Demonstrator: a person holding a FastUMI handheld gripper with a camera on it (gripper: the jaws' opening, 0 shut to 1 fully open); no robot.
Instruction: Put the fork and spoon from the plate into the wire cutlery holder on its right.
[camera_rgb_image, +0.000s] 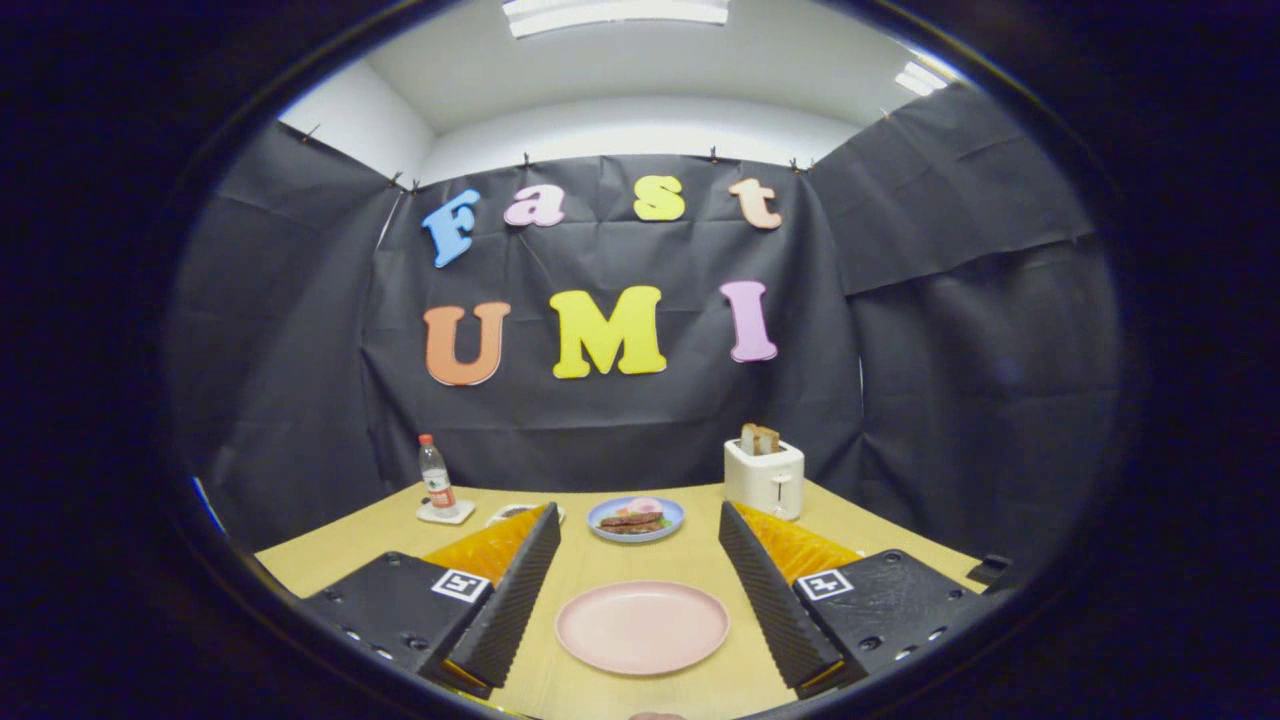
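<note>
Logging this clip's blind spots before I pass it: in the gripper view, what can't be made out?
- Small white item: partly hidden behind the left finger, unidentifiable.
- Food on the blue plate: too small to name.
- Bottle label: too small.
- Table surface: partly covered by both fingers of the open gripper, which flank the bare pink plate.
- Dark object at the table's far right: cut off.

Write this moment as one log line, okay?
gripper: open, holding nothing | pink plate: bare, between fingers | toaster: beyond | wooden table

Matt pink plate (641, 627); wood-look table (690, 555); ribbed tongs (640, 580).
</note>
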